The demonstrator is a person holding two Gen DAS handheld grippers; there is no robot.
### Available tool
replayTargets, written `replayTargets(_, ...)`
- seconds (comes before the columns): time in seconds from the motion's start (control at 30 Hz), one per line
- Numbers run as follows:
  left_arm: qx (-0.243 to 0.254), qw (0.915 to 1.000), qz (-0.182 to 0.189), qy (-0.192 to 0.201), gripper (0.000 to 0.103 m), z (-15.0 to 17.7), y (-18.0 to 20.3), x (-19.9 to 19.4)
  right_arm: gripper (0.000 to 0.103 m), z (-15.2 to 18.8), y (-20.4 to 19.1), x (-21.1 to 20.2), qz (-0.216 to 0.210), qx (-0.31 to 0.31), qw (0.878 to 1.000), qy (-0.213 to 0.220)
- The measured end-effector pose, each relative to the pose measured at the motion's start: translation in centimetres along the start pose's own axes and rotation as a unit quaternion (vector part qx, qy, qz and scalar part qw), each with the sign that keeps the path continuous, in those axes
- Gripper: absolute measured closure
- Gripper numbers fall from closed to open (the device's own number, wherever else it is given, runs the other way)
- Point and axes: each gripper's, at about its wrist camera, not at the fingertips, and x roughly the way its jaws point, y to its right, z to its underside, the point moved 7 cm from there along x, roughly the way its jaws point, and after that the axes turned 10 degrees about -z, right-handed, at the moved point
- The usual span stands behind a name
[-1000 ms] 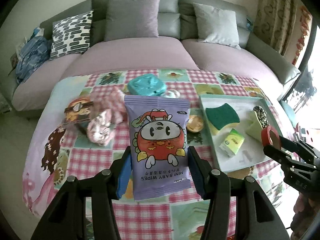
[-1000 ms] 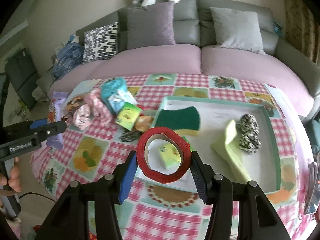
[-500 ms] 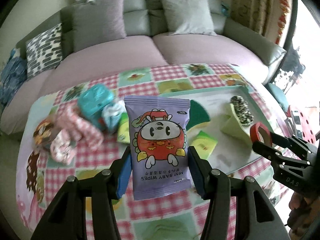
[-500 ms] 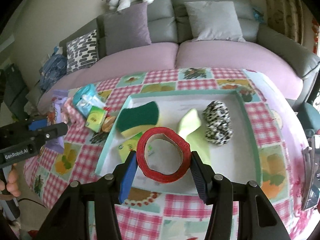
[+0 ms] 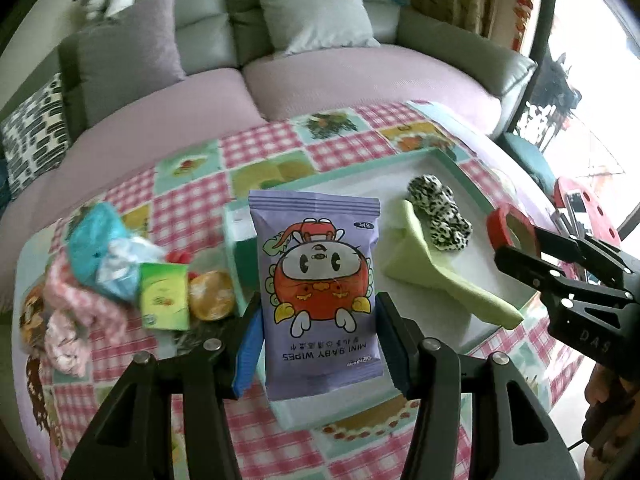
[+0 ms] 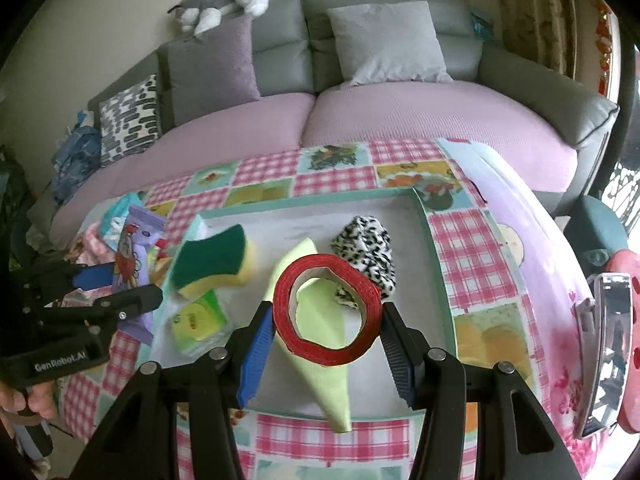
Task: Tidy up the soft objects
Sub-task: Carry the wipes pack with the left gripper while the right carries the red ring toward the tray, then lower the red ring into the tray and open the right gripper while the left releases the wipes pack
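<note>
Purple foil is what we are noting first: the baby wipes pack is sitting clamped between the pads of the left gripper, jaws about half closed against its sides. Compared with a second ago, we are seeing the tray sliding from the right edge of the left wrist view toward the centre, so that the pack is now overlapping the tray's left rim rather than the checked tablecloth. We are reading this as a carry nearing its drop (release not yet made).

We are recording the pack as upright in the frame, long axis running top to bottom, printed caption upside down at the lower end, sealed edge at the top.

In the right wrist view the right gripper is likewise holding a red tape roll by its rim, jaws about half closed, and the view is now centred over the tray, where the green cloth, the leopard-print bundle and the sponge are already lying. The roll's opening is facing the camera.
</note>
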Motion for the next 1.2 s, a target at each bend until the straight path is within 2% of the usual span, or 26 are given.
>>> replayTargets(0.17, 0.021, 0.9995, 0.013, -0.018, 0.048, -0.2, 2.4, 2.4, 0.047, 0.5, 1.4, 1.2, 0.009, 0.006, 1.000, -0.013)
replayTargets(0.57, 0.031, 0.9968, 0.046, -0.058, 0.048, -0.2, 6.1, 6.9, 0.047, 1.2, 3.5, 3.3, 0.018, 0.015, 0.999, -0.036)
replayTargets(0.73, 0.033, 0.9959, 0.058, -0.062, 0.042, -0.3, 6.7, 7.6, 0.047, 1.3, 3.7, 3.6, 0.015, 0.019, 0.999, -0.042)
replayTargets(0.77, 0.030, 0.9956, 0.060, -0.065, 0.037, -0.2, 6.6, 7.6, 0.043, 1.3, 3.7, 3.6, 0.015, 0.018, 0.999, -0.043)
replayTargets(0.8, 0.027, 0.9954, 0.063, -0.066, 0.035, -0.3, 6.5, 7.5, 0.037, 1.2, 3.6, 3.5, 0.015, 0.016, 0.999, -0.042)
replayTargets(0.87, 0.020, 0.9955, 0.065, -0.066, 0.034, -0.3, 6.1, 7.3, 0.031, 1.0, 3.3, 3.3, 0.015, 0.012, 0.999, -0.039)
replayTargets(0.97, 0.009, 0.9960, 0.066, -0.059, 0.032, -0.5, 5.4, 6.5, 0.029, 0.9, 2.8, 3.0, 0.016, 0.007, 0.999, -0.038)
replayTargets(1.13, -0.009, 0.9977, 0.052, -0.043, 0.023, -0.7, 3.5, 4.9, 0.024, 0.9, 1.9, 2.6, 0.016, 0.005, 0.999, -0.040)
replayTargets(1.2, -0.022, 0.9985, 0.037, -0.035, 0.022, -0.6, 2.2, 4.3, 0.018, 1.1, 1.4, 2.4, 0.016, 0.003, 0.999, -0.043)
